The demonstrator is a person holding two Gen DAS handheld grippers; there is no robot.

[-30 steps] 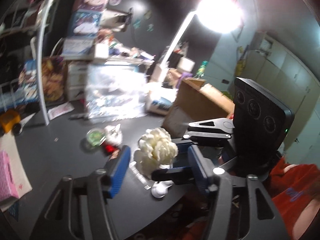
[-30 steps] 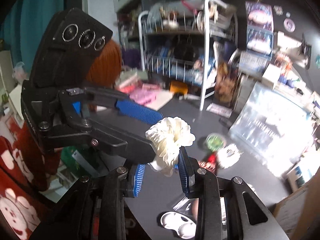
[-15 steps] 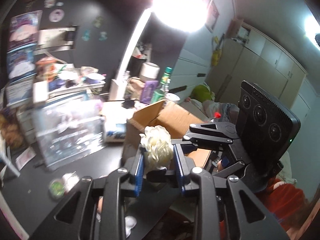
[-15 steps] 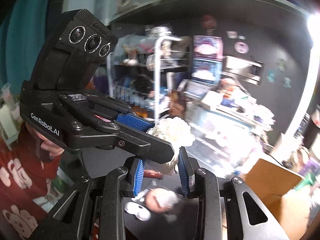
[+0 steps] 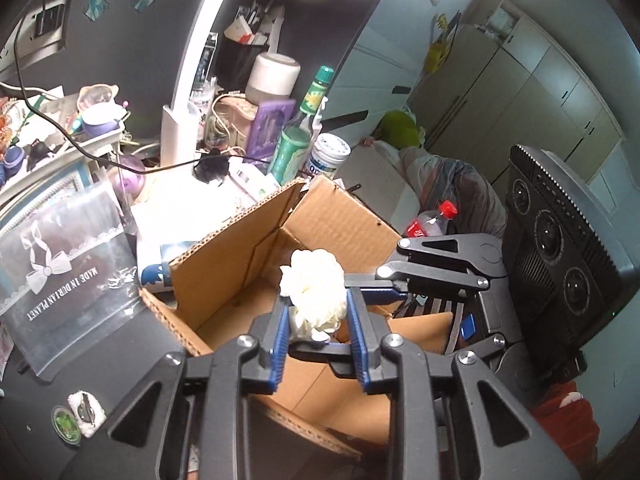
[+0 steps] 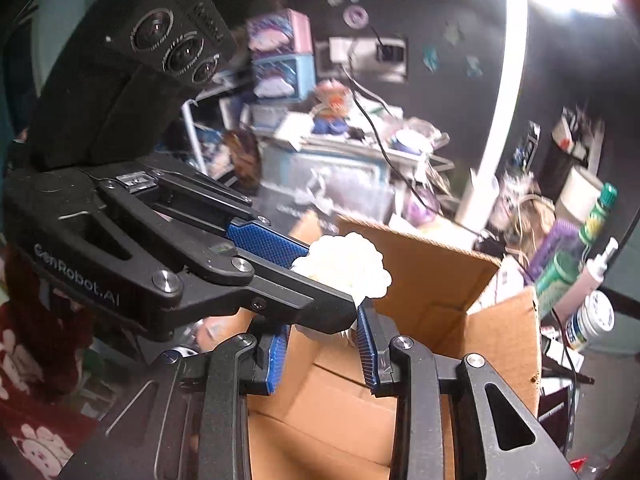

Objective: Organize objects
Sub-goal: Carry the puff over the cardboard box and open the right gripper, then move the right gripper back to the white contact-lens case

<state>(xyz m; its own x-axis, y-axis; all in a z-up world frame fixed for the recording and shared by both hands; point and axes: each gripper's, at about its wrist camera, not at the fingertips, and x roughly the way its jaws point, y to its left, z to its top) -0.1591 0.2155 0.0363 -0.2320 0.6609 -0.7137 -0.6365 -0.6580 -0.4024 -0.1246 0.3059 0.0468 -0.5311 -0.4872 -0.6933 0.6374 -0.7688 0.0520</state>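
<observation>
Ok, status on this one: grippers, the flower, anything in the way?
Left gripper and right gripper both shut on white flower. Flower over open cardboard box. Nothing blocking the drop.

- White flower [image 5: 313,295]: lower part hidden between the blue pads; what the pads pinch cannot be told.
- Cardboard box [image 5: 224,272]: near wall covered by gripper frames, floor mostly unseen.
- Shelf clutter [image 6: 332,108]: motion-blurred, items unreadable.
</observation>
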